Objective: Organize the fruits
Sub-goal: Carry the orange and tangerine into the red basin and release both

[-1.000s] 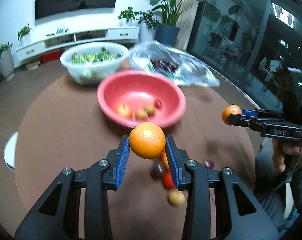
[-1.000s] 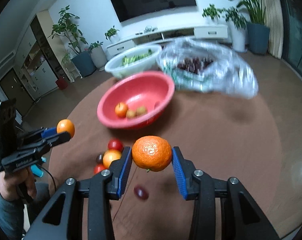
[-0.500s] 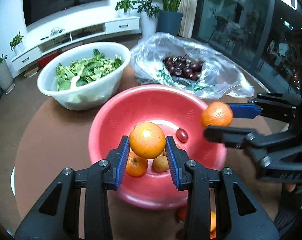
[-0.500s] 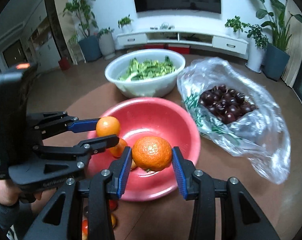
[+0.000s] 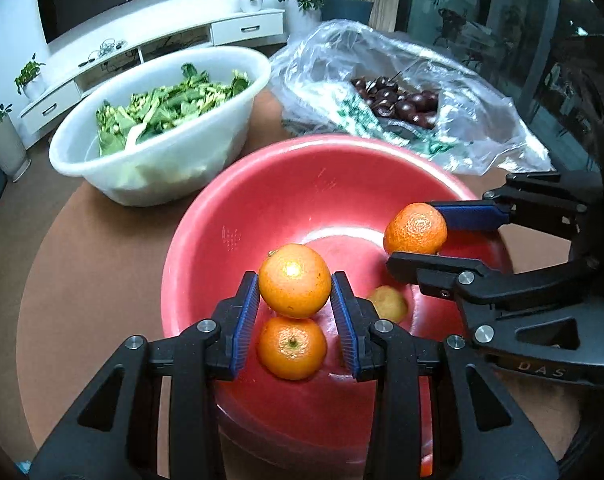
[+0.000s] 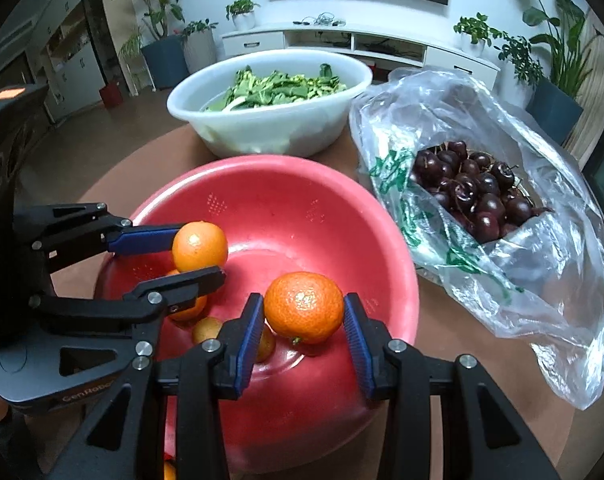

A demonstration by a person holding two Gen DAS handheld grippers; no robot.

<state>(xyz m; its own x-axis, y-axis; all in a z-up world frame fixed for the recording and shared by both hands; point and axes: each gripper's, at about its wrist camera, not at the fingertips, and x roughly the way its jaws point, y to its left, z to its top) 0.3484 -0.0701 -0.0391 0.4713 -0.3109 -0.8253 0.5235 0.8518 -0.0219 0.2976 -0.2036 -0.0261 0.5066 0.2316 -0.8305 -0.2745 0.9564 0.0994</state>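
While both claws clamp oranges – left claw [image 5: 294,305], right claw [image 6: 301,328] – red bowl [image 6: 286,200] rim surrounds them.

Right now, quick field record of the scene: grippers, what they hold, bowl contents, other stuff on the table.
left gripper: shut on an orange, above the red bowl
right gripper: shut on a second orange, above the same bowl
in bowl: one orange, small yellowish fruits
white bowl: leafy greens, behind the red bowl
plastic bag: dark cherries, right of the red bowl
table: round, brown
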